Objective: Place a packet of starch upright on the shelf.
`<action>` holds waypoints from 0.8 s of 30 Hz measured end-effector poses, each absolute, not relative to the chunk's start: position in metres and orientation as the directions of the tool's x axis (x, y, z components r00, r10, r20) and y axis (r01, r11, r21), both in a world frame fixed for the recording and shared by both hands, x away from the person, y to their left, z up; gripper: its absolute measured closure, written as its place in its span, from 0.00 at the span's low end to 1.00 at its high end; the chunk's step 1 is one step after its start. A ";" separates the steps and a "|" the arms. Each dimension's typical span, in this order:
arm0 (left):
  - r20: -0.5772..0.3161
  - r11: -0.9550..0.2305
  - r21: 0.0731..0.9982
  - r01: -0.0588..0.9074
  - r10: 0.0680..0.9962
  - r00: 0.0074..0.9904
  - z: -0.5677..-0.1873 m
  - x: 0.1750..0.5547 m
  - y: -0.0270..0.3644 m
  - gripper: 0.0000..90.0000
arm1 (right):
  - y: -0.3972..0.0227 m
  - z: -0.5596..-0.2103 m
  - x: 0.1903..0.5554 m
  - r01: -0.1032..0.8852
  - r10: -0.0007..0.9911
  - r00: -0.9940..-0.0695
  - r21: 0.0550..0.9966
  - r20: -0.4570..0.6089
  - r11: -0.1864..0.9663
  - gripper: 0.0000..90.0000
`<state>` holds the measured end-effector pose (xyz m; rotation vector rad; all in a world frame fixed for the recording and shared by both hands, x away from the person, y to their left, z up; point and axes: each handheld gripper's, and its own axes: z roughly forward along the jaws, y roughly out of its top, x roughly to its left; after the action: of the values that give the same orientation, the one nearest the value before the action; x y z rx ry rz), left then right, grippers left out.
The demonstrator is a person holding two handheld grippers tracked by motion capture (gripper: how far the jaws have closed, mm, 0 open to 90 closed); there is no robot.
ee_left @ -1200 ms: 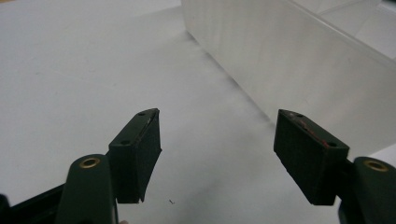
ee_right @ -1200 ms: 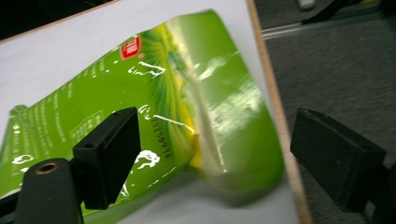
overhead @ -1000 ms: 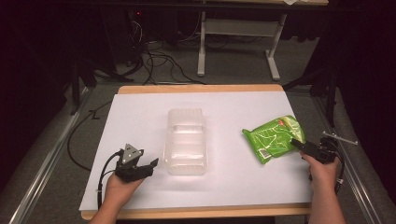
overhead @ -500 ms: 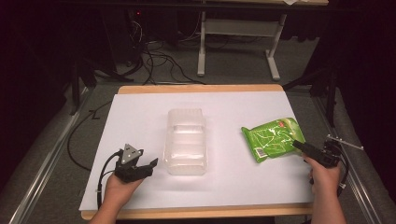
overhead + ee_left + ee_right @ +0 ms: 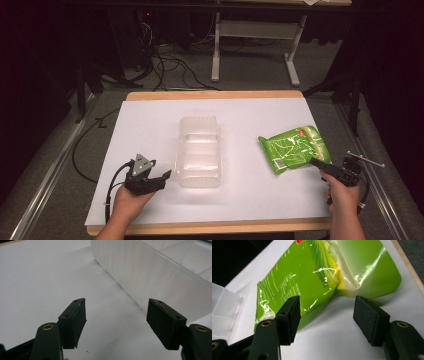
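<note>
We found the green pouch (image 5: pixel 295 149) lying on the bench (image 5: pixel 150 125) at its right, long axis slanting away from the right tongs (image 5: pixel 325 317), whose jaws, just narrowing, straddled its near corner unpressed, while the left tongs (image 5: pixel 116 322) gaped wide beside the clear tray (image 5: pixel 199 150).

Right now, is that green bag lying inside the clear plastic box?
No, the green bag lies on the white table, off to the right of the clear box.
</note>
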<state>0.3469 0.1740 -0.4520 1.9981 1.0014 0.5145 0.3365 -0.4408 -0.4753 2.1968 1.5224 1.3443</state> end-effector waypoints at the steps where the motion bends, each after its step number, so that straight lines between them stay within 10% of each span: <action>1: -0.001 -0.347 0.814 0.465 0.801 0.599 -0.452 0.347 0.174 0.36 | -0.442 -0.476 0.338 0.670 0.807 0.083 0.566 0.585 -0.480 0.43; 11: 0.005 -0.350 0.807 0.476 0.810 0.587 -0.454 0.345 0.174 0.36 | -0.456 -0.467 0.351 0.537 0.874 0.123 0.710 0.469 -0.456 0.38; 24: 0.010 -0.359 0.797 0.486 0.812 0.584 -0.456 0.347 0.174 0.36 | -0.476 -0.480 0.388 0.630 0.874 -0.017 0.684 0.485 -0.367 0.29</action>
<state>0.3466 0.1740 -0.4562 2.0240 1.0314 0.5246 0.3880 -0.4764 -0.4797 1.9962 1.5845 1.3287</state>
